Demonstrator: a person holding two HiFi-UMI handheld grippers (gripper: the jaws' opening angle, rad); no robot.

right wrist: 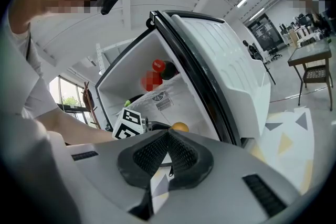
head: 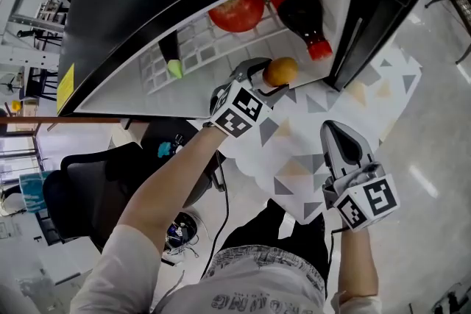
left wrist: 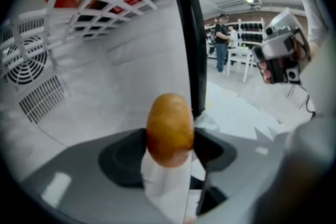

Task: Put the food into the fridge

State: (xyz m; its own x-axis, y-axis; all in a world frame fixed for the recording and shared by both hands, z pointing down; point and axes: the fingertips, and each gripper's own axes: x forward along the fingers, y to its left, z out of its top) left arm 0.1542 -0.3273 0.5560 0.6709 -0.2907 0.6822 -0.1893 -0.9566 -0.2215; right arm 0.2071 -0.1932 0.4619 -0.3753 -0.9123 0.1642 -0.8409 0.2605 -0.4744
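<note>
An orange-yellow round fruit (head: 280, 71) is clamped between the jaws of my left gripper (head: 271, 79), just inside the open small fridge (head: 184, 95), low in its white compartment. In the left gripper view the fruit (left wrist: 169, 128) stands upright between the pads, with the fridge's white back wall (left wrist: 121, 76) behind it. My right gripper (head: 335, 132) hangs back over the patterned floor mat (head: 294, 158), jaws together with nothing in them. In the right gripper view its tips (right wrist: 168, 135) meet, and beyond them the fruit (right wrist: 180, 126) shows in the fridge.
A white wire shelf (head: 199, 37) above the fruit carries a red round fruit (head: 237, 9) and a lying cola bottle (head: 302, 11). A small green item (head: 174, 68) sits at the left. The fridge door (head: 383, 4) stands open on the right. A black office chair (head: 88, 195) is behind me.
</note>
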